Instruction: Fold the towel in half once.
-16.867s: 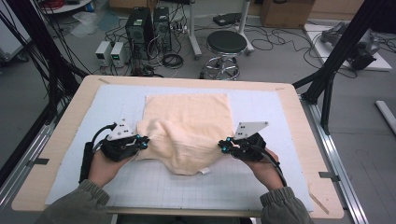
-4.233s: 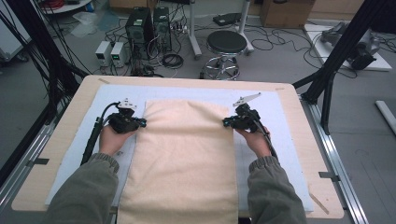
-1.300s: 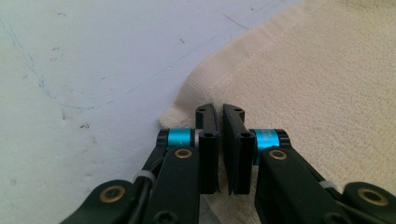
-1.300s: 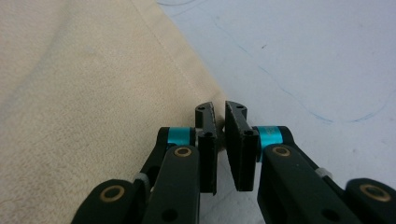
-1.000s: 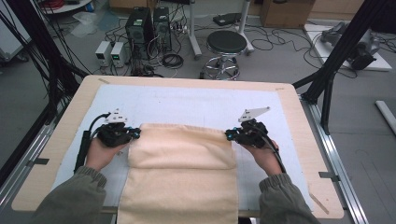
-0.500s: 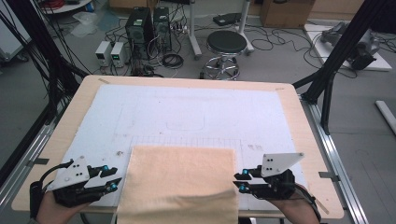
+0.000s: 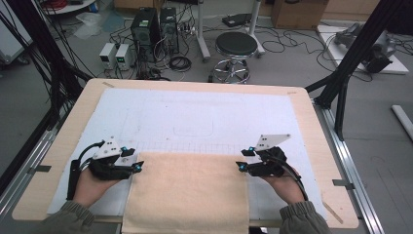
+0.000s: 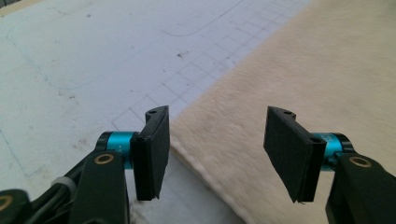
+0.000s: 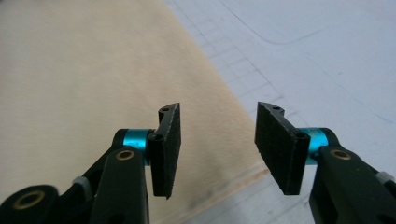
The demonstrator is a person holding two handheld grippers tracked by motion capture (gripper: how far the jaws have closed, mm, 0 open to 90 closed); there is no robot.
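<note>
- Folded cream-coloured terry towel [image 7: 187, 192] lying flat on the white gridded mat [image 7: 195, 117] that covers the light wooden desk [image 7: 311, 131], at the near middle, its near end hanging over the desk's front edge.
- Far edge of the towel straight and running level between the two tools, just short of a row of printed squares on the mat.
- Left tool [image 7: 137, 166], black with turquoise collars and a grey three-cornered plate on top, held in the left hand [image 7: 92, 185] just off the towel's far left corner.
- In the left gripper view, left tool [image 8: 215, 149] with jaws standing apart, having just been opening; nothing gripped between the pads, towel corner and its stitched hem lying on the mat beneath the gap.
- Right tool [image 7: 240, 165], of the same make, held in the right hand [image 7: 285, 187] at the towel's far right corner, jaws pointing inward toward the cloth.
- In the right gripper view, right tool [image 9: 215, 149] likewise with jaws parted, having just been opening; no cloth pinched, towel edge lying below and running past the left jaw, bare mat under the right jaw.
- Both sleeves, grey-green, entering from the near edge on either side of the towel.
- Beyond the desk, a round black stool [image 7: 236, 46] on the floor among cables and computer cases.
</note>
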